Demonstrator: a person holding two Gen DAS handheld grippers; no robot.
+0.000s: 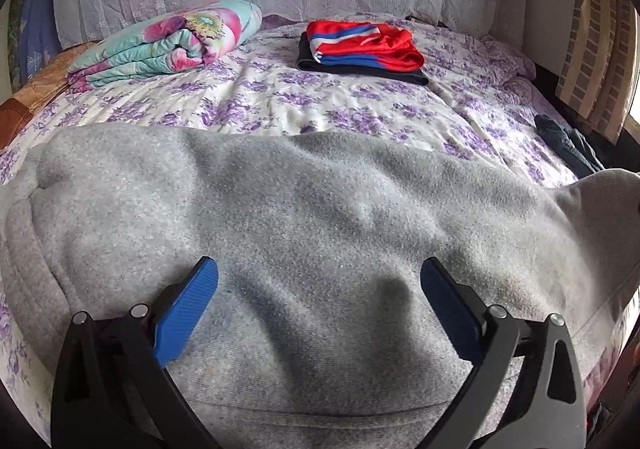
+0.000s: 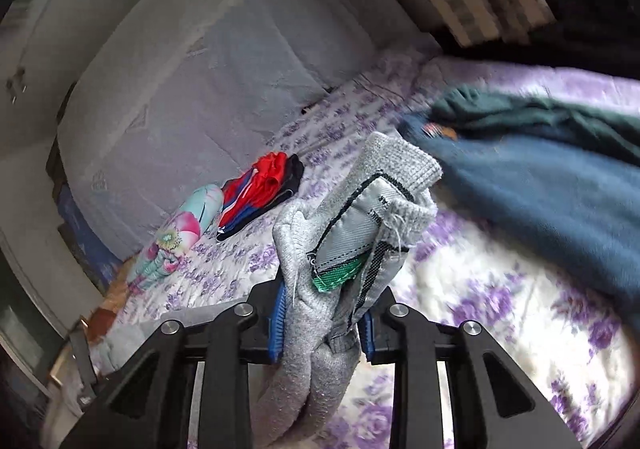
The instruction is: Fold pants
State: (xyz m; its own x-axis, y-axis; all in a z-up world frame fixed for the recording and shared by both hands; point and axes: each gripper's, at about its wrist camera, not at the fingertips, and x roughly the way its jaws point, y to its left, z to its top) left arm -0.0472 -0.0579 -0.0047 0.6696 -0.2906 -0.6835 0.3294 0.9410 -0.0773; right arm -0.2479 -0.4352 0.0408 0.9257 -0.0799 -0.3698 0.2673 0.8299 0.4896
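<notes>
Your left hand-held gripper (image 1: 319, 289) hangs wide open, the grey pants (image 1: 304, 217) spread flat on the bed (image 1: 280, 97) right under it. Your right hand-held gripper (image 2: 322, 323) is clamped on a bunched end of the pants, label (image 2: 360, 221) showing just ahead of its fingers.

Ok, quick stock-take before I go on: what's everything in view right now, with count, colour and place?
grey pants: one, grey, spread across the near bed; one end bunched and lifted in the right gripper.
folded clothes: one stack, red and blue over black, far side of the bed.
rolled quilt: one, pink and teal floral, far left of the bed.
dark garments: a pile, teal-blue and dark green, right edge of the bed; count unclear.
bedspread: one, white with purple flowers.
left gripper: open, over the grey pants.
right gripper: shut on the grey pants.
</notes>
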